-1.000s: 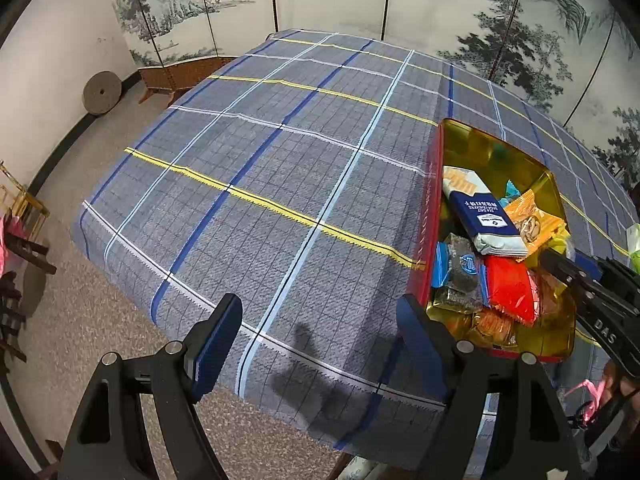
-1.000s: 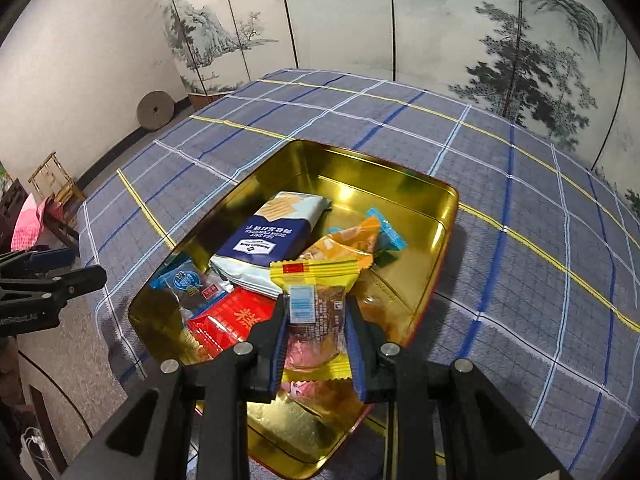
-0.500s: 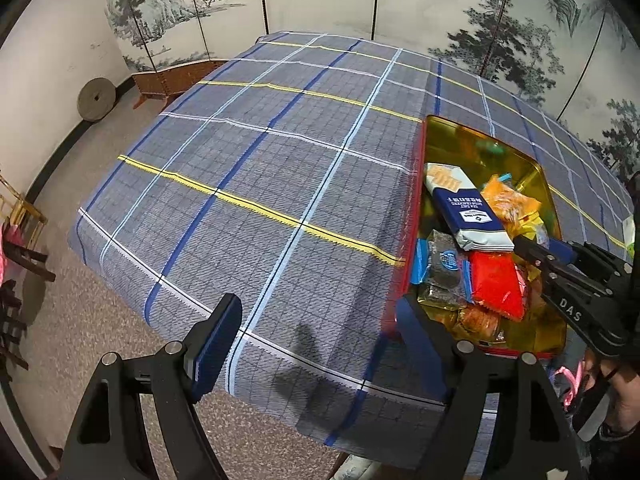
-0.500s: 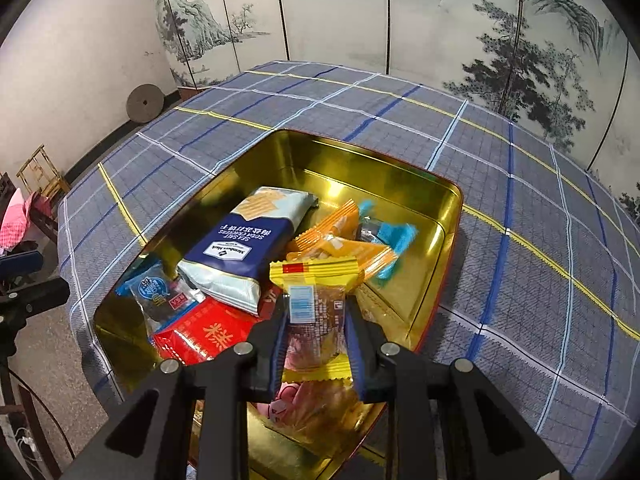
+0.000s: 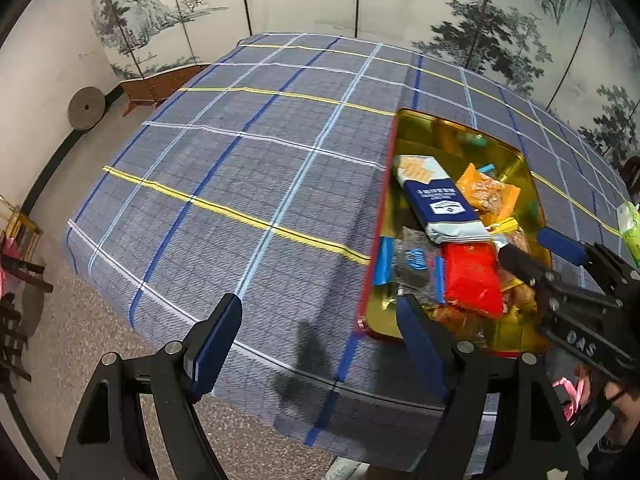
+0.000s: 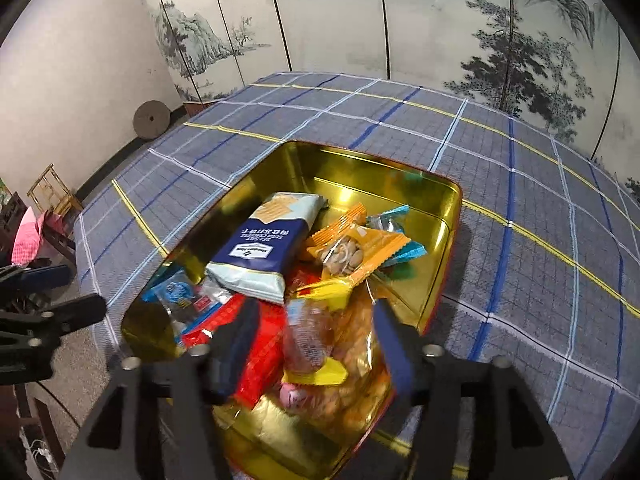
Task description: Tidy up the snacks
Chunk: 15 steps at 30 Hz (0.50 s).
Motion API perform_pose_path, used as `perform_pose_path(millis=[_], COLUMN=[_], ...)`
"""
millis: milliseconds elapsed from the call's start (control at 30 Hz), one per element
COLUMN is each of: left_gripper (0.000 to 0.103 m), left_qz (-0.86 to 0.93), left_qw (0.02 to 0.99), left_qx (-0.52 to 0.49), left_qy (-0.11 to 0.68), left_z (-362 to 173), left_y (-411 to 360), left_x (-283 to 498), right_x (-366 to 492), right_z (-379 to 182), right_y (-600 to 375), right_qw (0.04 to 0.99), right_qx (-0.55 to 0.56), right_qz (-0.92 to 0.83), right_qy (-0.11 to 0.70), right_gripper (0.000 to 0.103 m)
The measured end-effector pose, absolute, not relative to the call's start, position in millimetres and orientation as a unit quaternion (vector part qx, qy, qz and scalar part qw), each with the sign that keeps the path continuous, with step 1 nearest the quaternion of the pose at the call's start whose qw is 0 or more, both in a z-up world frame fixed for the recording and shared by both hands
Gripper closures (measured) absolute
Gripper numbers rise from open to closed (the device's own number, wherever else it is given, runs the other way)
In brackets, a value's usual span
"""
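Change since earlier frame: my right gripper was clamped on the yellow-ended clear pastry packet; its jaws are now opening and the packet lies blurred between them, free of both pads, dropping over the gold tin.
Left wrist view: my left gripper hangs released and empty over the plaid tablecloth, tin at 3 o'clock, holding the blue cracker pack, orange nut packet and red packet.
Right wrist view: tin at centre, snacks heaped toward 7 o'clock, bare gold floor at 1 o'clock.
Progress: I judge most snacks are binned; a green packet sits outside at 3 o'clock.
Packet condition: crinkly, light, uncrushed.
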<state>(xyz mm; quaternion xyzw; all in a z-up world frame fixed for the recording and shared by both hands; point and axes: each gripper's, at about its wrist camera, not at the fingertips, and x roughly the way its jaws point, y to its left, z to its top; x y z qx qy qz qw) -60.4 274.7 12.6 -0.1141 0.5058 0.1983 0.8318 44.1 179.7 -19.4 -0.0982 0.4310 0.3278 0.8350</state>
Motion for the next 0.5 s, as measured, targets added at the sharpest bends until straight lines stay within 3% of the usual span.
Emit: perform_pose_path(millis=[267, 500], left_gripper=[0.026, 0.026], left_qz=[0.180, 0.167], left_qw=[0.837, 0.838], left_qx=[-0.101, -0.091], left_qy=[0.507, 0.512], left_z=[14, 15], left_y=[251, 235], left_x=[-50, -43], right_x=[26, 13], right_z=[-7, -5], right_y=[163, 151], right_qw=[0.841, 0.843], right_qx=[-0.102, -0.112], right_qz=[0.313, 0.305], right_qy=[0.429, 0.429], right_gripper=[0.019, 0.019])
